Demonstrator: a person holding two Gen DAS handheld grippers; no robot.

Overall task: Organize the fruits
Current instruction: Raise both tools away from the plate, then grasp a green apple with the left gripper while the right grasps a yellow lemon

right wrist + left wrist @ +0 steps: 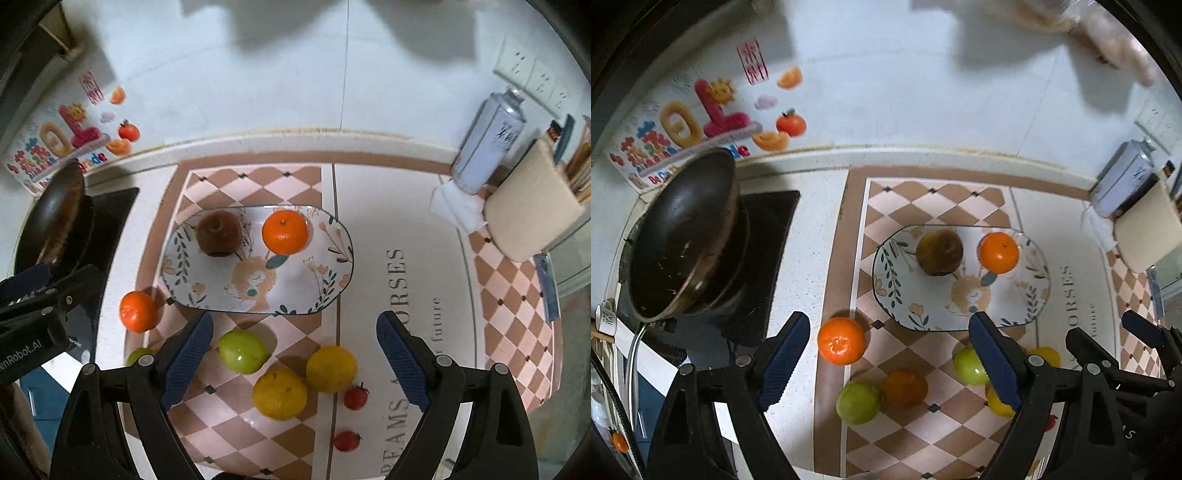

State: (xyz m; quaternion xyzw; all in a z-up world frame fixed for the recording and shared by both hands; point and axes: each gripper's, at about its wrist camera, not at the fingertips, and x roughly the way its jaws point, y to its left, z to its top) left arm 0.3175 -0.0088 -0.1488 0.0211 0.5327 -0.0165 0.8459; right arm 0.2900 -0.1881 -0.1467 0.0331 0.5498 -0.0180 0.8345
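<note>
An oval floral plate on the checkered mat holds a brown fruit and an orange. Loose on the mat near me lie another orange, green fruits, a darker orange, two yellow fruits and two small red fruits. My left gripper is open and empty above the loose fruits. My right gripper is open and empty above the green and yellow fruits.
A dark wok sits on a black stove at the left. A spray can and a beige container stand at the back right. The tiled wall with stickers is behind.
</note>
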